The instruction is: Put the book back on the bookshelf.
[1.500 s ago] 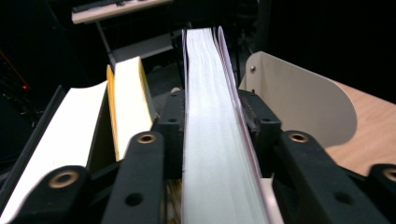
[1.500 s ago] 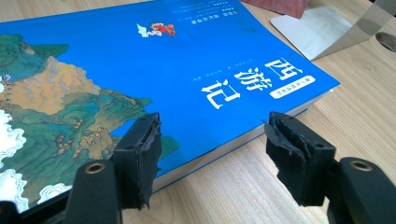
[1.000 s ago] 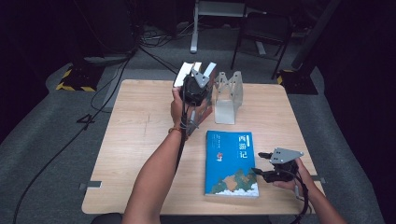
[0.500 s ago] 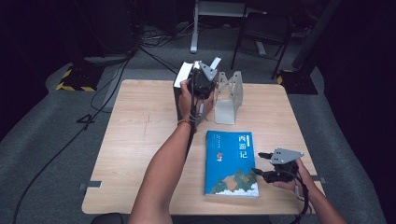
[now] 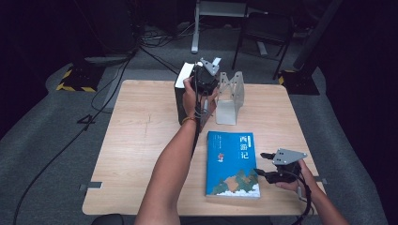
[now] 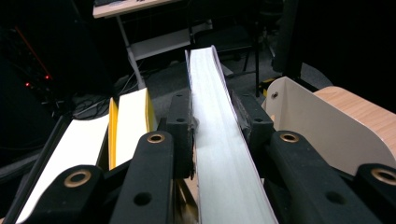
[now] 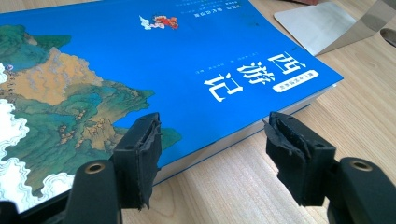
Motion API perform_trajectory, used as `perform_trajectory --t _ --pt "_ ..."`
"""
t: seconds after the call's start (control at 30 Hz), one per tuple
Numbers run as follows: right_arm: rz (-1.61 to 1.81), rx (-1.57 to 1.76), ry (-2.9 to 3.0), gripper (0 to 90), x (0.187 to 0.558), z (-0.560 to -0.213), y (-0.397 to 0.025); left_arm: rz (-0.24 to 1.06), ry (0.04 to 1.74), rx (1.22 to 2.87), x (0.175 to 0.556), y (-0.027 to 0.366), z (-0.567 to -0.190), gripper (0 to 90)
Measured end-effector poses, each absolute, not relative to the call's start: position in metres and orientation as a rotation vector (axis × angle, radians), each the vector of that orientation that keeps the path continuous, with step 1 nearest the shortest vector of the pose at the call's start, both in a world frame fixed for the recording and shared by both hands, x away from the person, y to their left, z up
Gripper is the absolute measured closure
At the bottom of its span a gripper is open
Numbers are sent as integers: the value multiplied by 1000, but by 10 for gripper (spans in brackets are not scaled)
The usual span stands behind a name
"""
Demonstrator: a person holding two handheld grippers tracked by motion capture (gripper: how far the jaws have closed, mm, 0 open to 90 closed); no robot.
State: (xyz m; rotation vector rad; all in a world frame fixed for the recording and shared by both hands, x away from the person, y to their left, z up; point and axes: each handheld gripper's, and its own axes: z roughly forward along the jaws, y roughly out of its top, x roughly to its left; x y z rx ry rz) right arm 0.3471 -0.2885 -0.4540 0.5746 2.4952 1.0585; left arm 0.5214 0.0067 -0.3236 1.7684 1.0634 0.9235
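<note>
The white-paged book [image 6: 219,140] stands on edge at the far side of the table [image 5: 136,140], clamped between the jaws of the left gripper [image 6: 212,126], page edges up. The left gripper view shows what the high view cannot — two more books [image 6: 126,119] standing just beside it, one with a yellow cover, and the curved wall of the metal bookend [image 6: 322,126] close on the other side. From above, the left gripper [image 5: 205,77] sits between a dark standing book [image 5: 182,96] and the bookend [image 5: 230,96], with little room either way. The blue book [image 5: 232,163] lies flat near the table's near edge, its cover reading 西游记. The right gripper [image 7: 212,135] — jaws wide apart, holding nothing — hovers at that book's right edge, bare wood under it.
</note>
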Motion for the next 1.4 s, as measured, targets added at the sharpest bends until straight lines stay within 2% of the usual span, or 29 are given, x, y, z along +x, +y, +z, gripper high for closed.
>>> perform_trajectory --t 0.37,0.77,1.4 --pt "1045 569 2504 361 348 -455 -287 921 1034 1816 518 16 -321 682" --pt "1048 573 2490 358 348 -453 -288 916 1004 1810 507 27 -317 567" --pt "1045 606 2472 358 348 -453 -291 880 875 1870 469 54 -322 524"
